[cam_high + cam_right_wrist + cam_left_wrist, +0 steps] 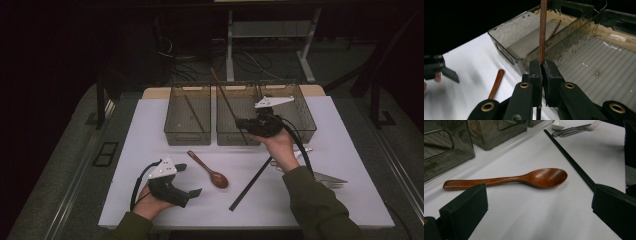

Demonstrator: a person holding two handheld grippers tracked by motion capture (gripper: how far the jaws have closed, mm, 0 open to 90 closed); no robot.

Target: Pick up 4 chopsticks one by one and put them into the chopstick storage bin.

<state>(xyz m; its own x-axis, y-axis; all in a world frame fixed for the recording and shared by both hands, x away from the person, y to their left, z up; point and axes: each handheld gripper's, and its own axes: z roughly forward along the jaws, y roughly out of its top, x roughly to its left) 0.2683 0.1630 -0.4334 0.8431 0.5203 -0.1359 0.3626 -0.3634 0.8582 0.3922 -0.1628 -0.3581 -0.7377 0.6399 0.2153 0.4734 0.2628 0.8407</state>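
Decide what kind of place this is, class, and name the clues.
Probably a lab or recording workspace rather than a kitchen: a white table with three clear bins, hand-held grippers, and loose cables on the dark floor behind.

Olive sleeves; black grippers with grey three-cornered plates, brass rivets and black cables.

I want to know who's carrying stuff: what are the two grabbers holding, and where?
The right gripper pinches a brown chopstick near its lower end; the left gripper holds nothing.
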